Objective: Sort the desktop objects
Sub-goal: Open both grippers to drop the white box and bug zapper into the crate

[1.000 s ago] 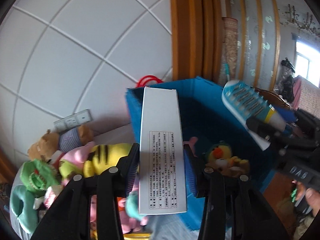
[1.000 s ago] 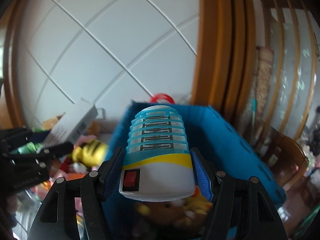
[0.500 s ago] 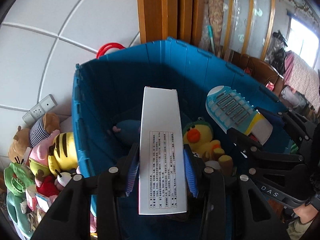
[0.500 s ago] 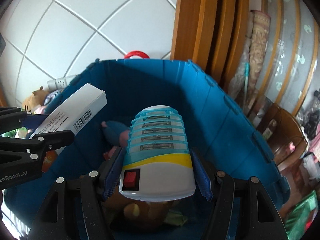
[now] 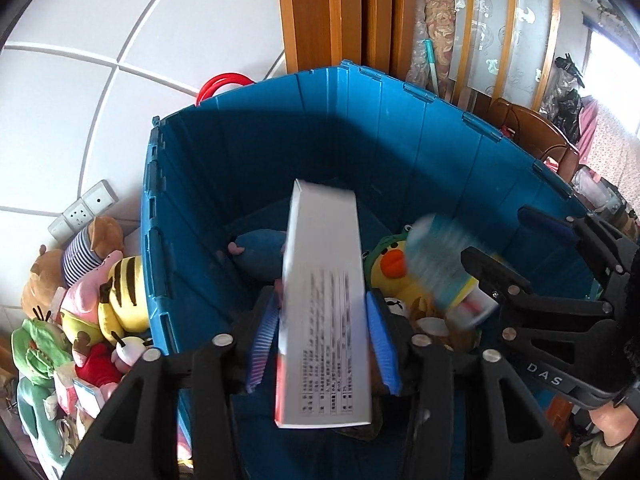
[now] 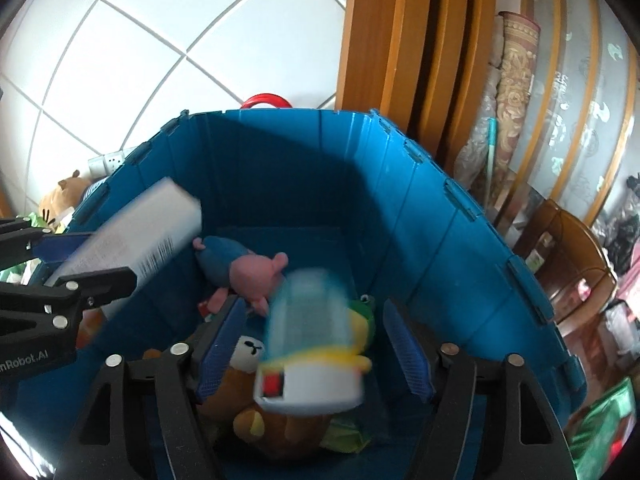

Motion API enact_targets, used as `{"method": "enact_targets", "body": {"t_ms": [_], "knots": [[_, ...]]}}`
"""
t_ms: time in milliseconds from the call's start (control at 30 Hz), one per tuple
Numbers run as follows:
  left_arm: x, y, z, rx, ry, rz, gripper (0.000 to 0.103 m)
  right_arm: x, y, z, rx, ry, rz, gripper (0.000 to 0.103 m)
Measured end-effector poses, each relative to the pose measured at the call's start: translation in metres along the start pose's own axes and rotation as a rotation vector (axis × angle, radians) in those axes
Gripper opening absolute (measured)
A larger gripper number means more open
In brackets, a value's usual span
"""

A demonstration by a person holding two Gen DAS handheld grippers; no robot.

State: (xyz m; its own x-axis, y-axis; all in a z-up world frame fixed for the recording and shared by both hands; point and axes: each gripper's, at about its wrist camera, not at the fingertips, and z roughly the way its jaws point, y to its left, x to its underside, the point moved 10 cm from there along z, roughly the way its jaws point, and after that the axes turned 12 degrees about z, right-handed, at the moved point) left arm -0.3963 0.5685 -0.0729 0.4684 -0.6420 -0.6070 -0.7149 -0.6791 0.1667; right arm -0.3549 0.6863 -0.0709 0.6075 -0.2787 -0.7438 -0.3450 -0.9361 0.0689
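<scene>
A deep blue bin [image 5: 360, 70] [image 6: 280, 112] holds several plush toys: a yellow duck [image 5: 394, 268], a pink pig in blue [image 6: 256, 276] and a brown bear [image 6: 248, 352]. Over it, my left gripper [image 5: 322, 320] has its jaws opening. The white printed box [image 5: 324, 320] [image 6: 132, 232] is blurred between them, with a gap at each pad. My right gripper [image 6: 314, 312] [image 5: 520, 248] is opening too. The blue-and-white insect lamp [image 6: 308, 344] [image 5: 444, 276], with a yellow band and red switch, is blurred and loose between its pads.
A pile of plush toys [image 5: 100, 292] lies left of the bin, below a wall socket [image 5: 84, 212]. A red ring [image 5: 220, 82] shows behind the bin's far rim. A wooden door frame [image 5: 332, 12] and a wooden chair [image 6: 568, 248] stand to the right.
Both grippers swung over the bin and tipped down into it. Their jaws have just widened, and the box and the lamp have gone blurred and slipped lower between the pads.
</scene>
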Motion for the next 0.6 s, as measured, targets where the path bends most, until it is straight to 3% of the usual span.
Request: {"method": "enact_targets", "body": {"t_ms": [33,100,267,400,467,600], "knots": [[0.0,0.001,-0.001,-0.005,-0.003,0.0,0.067,0.0,0.0,0.0,0.001,0.0,-0.002,0.076],[-0.001,0.001,-0.003,-0.012,-0.01,0.001,0.072,0.001,0.001,0.0,0.004,0.001,-0.009,0.076],[0.002,0.0,-0.007,-0.006,-0.015,0.002,0.072,0.0,0.0,-0.004,0.014,-0.01,-0.002,0.088],[0.004,0.002,-0.013,-0.004,-0.027,-0.006,0.072,-0.002,-0.002,-0.009,0.027,-0.024,0.007,0.092],[0.005,0.004,-0.019,-0.006,-0.042,-0.014,0.072,-0.003,-0.003,-0.013,0.033,-0.034,0.014,0.1],[0.011,0.013,-0.034,-0.012,-0.071,-0.036,0.072,-0.006,0.001,-0.022,0.031,-0.059,0.031,0.101]]}}
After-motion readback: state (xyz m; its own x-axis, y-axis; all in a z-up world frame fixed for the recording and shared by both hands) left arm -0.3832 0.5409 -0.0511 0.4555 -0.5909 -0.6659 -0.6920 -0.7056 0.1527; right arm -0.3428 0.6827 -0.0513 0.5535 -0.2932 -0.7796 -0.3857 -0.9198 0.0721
